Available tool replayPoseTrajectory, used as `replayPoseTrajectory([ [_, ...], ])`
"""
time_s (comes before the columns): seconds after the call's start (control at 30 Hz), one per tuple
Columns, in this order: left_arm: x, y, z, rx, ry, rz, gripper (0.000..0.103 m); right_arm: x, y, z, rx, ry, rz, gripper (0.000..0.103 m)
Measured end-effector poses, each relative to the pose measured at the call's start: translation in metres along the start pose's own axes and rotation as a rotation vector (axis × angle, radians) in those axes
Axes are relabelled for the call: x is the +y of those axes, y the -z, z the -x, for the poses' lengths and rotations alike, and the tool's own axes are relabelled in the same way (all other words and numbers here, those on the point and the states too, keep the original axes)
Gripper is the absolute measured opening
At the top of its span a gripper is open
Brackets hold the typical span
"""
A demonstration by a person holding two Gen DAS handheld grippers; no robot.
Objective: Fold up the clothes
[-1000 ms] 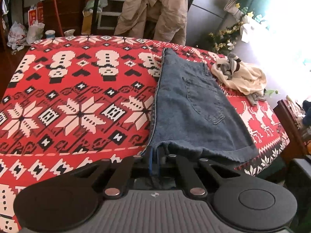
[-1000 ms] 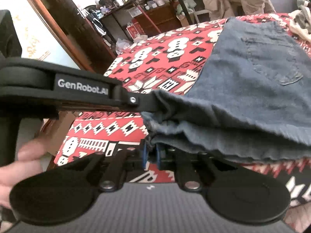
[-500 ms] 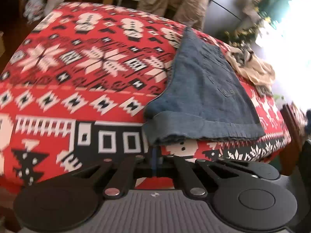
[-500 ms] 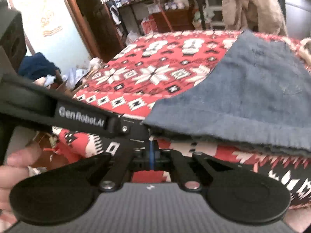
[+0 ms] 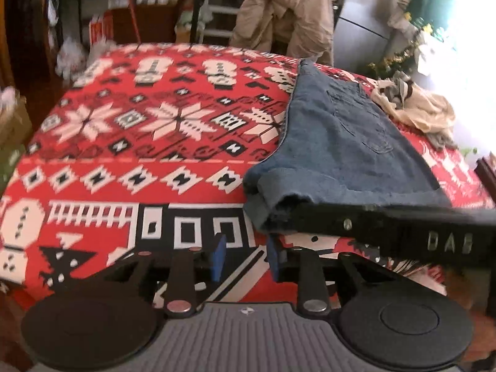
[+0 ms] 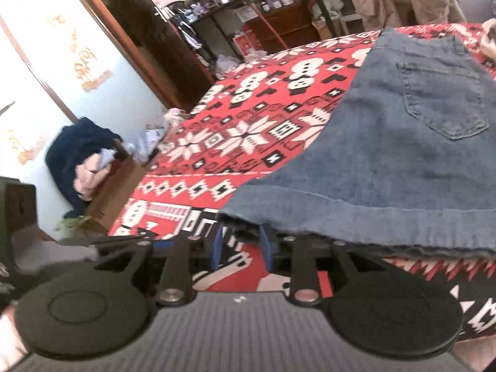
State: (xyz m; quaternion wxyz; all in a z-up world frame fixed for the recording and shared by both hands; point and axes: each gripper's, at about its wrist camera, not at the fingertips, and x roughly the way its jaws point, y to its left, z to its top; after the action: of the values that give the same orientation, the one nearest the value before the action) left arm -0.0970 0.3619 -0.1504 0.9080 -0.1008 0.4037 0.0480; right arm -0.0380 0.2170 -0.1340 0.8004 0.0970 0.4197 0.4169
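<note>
Blue denim shorts point(image 5: 341, 142) lie folded flat on the red patterned cover point(image 5: 139, 142), back pocket up, with the cuffed hem at the near edge. My left gripper point(image 5: 245, 259) is just below and left of the hem corner. Its jaws are opening, with nothing between the blue pads. My right gripper point(image 6: 241, 246) sits at the same corner of the shorts point(image 6: 403, 142). Its jaws are opening too, and the hem corner hangs loosely between the pads, not pinched. The right gripper's black body point(image 5: 403, 232) crosses the left wrist view under the hem.
A cream and grey garment point(image 5: 418, 111) lies crumpled on the cover to the right of the shorts. A beige jacket point(image 5: 285, 15) hangs over a chair behind. On the floor to the left stands a cardboard box with dark blue clothes point(image 6: 80, 152). Cluttered shelves line the back.
Both grippers were shut on the shorts' hem and drew it to the near edge of the cover. Their jaws have now parted and the hem rests there.
</note>
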Motion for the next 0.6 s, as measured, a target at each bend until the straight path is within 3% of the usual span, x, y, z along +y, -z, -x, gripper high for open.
replayPoseTrajectory([
  [0.13, -0.010, -0.001, -0.009, -0.025, -0.027, -0.080, 0.026, -0.009, -0.007, 0.001, -0.015, -0.050, -0.060, 0.031],
  [0.23, -0.010, -0.004, -0.021, -0.026, -0.029, -0.069, 0.013, -0.018, -0.016, -0.003, -0.011, -0.052, -0.120, 0.031],
  [0.4, -0.011, -0.005, -0.024, -0.058, -0.030, -0.036, 0.004, -0.029, -0.027, -0.005, -0.009, -0.061, -0.197, 0.031],
  [0.53, -0.020, 0.004, -0.008, -0.119, -0.054, -0.029, 0.004, -0.025, -0.031, -0.009, -0.012, -0.047, -0.186, 0.032],
  [0.6, -0.024, 0.010, 0.002, -0.146, -0.055, -0.031, 0.003, -0.022, -0.032, -0.011, -0.003, -0.043, -0.184, 0.027],
])
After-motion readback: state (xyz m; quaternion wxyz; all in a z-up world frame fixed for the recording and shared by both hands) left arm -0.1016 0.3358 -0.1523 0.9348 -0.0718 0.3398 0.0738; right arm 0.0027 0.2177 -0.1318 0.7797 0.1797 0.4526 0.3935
